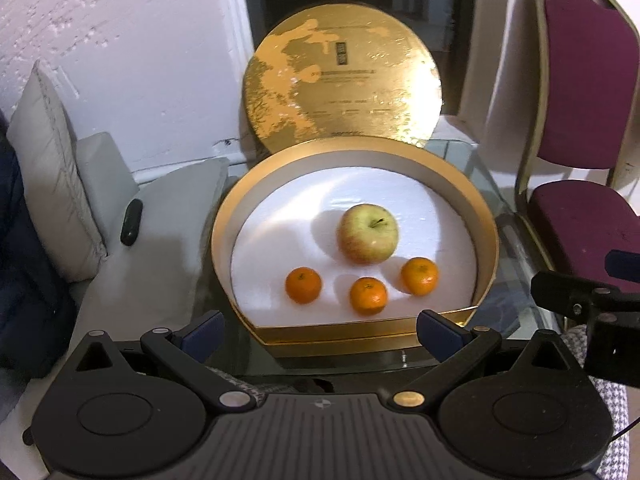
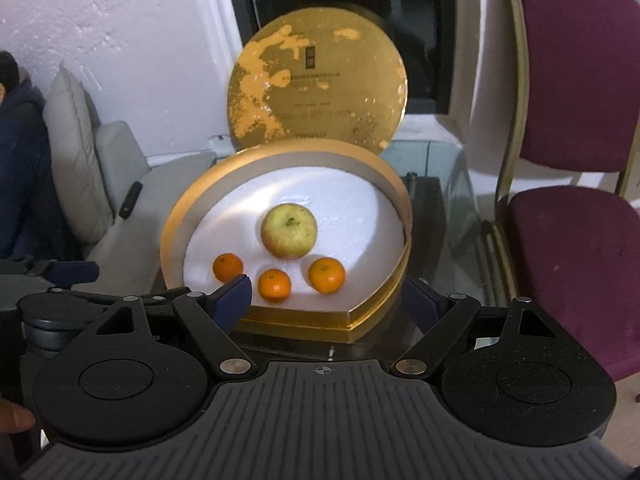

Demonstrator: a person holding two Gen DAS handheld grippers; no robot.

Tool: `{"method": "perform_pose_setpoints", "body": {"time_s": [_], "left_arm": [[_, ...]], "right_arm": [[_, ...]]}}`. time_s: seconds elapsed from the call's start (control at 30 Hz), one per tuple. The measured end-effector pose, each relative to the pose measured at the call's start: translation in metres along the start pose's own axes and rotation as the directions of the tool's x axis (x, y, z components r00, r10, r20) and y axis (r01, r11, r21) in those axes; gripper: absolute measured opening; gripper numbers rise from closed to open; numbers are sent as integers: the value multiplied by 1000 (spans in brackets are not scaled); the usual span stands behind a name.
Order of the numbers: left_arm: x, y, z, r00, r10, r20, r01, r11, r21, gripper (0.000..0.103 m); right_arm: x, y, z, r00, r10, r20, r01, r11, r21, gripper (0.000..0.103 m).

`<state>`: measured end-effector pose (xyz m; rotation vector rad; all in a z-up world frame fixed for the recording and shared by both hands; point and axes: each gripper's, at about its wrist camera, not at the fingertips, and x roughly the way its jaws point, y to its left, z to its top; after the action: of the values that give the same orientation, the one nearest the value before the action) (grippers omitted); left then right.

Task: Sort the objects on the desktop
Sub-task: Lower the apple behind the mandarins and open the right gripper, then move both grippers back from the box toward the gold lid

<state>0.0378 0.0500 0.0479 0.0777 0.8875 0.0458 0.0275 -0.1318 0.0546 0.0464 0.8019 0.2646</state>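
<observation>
Ahead of your spread, empty left tongs (image 1: pixel 320 330) and right tongs (image 2: pixel 328 296), the yellow-green apple (image 1: pixel 368 233) and three small orange tangerines (image 1: pixel 366 296) sit together in the round gold lidless gift box (image 1: pixel 240 200), which looks sorted.

Sitting in gold box (image 1: pixel 486 216): one apple (image 1: pixel 368 233), three tangerines (image 1: pixel 303 285) (image 1: pixel 368 296) (image 1: pixel 419 276). Leaning behind: one gold lid (image 1: pixel 344 76). Standing nearby: one purple chair (image 1: pixel 580 92). Lying on cushions: one dark remote (image 1: pixel 131 222).

round gold box (image 1: pixel 486 216) open before me on glass, white foam floor, yellow-green apple (image 1: pixel 368 233) upright near centre, stem up, three small mandarins (image 1: pixel 368 296) in a loose row nearer me, apart, gold lid (image 1: pixel 342 76) propped upright behind my box
</observation>
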Motion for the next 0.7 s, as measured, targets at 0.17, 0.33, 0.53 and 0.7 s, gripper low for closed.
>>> {"method": "perform_pose_setpoints", "body": {"time_s": [0.17, 0.33, 0.53, 0.7], "left_arm": [[-7, -7, 0, 1000, -16, 5, 16, 1000, 12, 102], [-13, -8, -1, 1000, -23, 12, 23, 1000, 3, 102], [-9, -5, 3, 1000, 1, -9, -1, 999, -34, 102], [-7, -5, 4, 1000, 11, -24, -12, 1000, -29, 102]], "right_arm": [[-14, -2, -2, 999, -10, 40, 10, 1000, -15, 87], [-22, -4, -5, 998, -10, 61, 11, 1000, -17, 87], [-30, -6, -7, 996, -5, 84, 7, 1000, -19, 87], [-26, -8, -6, 996, 7, 84, -6, 1000, -15, 87]]}}
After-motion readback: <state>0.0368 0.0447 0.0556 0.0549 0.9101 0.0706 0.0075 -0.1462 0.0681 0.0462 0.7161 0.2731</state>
